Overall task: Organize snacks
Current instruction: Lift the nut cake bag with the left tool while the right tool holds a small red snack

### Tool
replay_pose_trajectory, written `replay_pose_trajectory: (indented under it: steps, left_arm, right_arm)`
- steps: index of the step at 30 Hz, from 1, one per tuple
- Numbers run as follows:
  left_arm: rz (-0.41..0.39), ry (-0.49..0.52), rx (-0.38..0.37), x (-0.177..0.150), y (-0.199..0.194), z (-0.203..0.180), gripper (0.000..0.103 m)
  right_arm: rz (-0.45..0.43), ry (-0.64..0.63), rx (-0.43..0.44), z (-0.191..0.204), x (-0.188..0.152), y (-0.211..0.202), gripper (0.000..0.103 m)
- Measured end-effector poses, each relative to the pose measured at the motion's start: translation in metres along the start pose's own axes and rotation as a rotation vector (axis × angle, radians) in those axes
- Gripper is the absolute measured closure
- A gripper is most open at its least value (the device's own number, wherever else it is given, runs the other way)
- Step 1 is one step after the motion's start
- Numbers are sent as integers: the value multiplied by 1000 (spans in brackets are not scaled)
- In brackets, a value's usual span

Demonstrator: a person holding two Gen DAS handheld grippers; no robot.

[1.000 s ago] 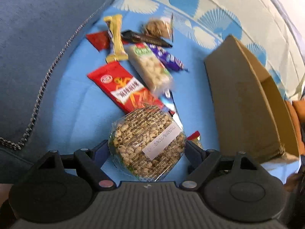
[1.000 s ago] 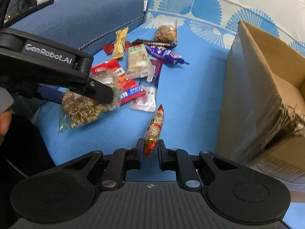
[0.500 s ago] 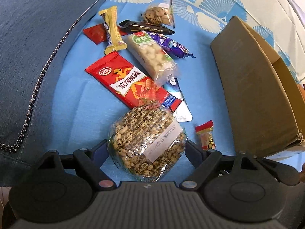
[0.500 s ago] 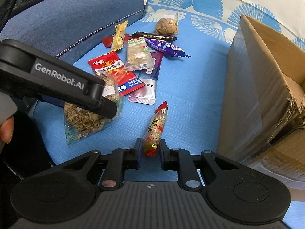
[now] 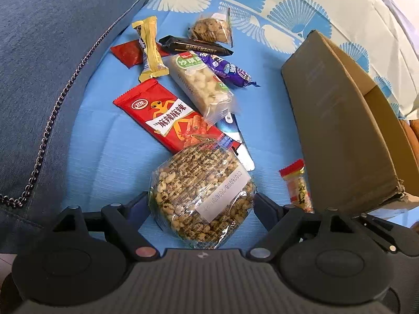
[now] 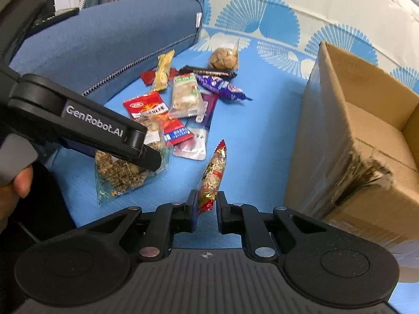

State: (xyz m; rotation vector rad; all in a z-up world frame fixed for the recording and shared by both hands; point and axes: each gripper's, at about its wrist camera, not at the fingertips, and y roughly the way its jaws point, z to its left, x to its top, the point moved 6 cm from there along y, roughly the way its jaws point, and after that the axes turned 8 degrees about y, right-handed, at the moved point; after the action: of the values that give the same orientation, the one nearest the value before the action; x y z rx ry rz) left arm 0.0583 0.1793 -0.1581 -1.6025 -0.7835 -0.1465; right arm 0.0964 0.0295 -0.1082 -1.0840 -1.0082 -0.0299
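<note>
My left gripper [image 5: 201, 204] is shut on a round puffed-grain cake in clear wrap [image 5: 200, 196] and holds it above the blue cloth; the cake also shows in the right wrist view [image 6: 125, 172]. My right gripper [image 6: 205, 206] is shut on a slim red-and-gold peanut packet [image 6: 212, 175], also seen in the left wrist view [image 5: 297, 187]. An open cardboard box [image 6: 361, 136] stands to the right, and shows in the left wrist view [image 5: 340, 120]. More snacks lie in a pile ahead.
The pile holds a red spicy-strip pack [image 5: 167, 117], a pale rice bar [image 5: 201, 83], a purple bar [image 5: 227, 70], a black bar [image 5: 196, 45], a yellow bar [image 5: 150, 49] and a cookie bag [image 5: 209, 28]. A blue sofa arm [image 6: 110, 44] rises on the left.
Both grippers have lifted and pulled back a little with their snacks still held. The pile and the box have not moved.
</note>
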Motion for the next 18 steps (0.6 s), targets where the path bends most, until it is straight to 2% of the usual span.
replay_pose_trajectory:
  steps: [5,13,18]
  left_arm:
    - [-49,-22,-37,1,-10,1,16]
    - [-218,-61,-101,8,-37,2,16]
    - [-307,-58,-110,12,-48,-3,16]
  right_arm:
    - [-54,-5,11,4,9,-19,89]
    - [-237,3,82,6,30,-64,89]
    - [-289,-27,117,-6,28,-76,89]
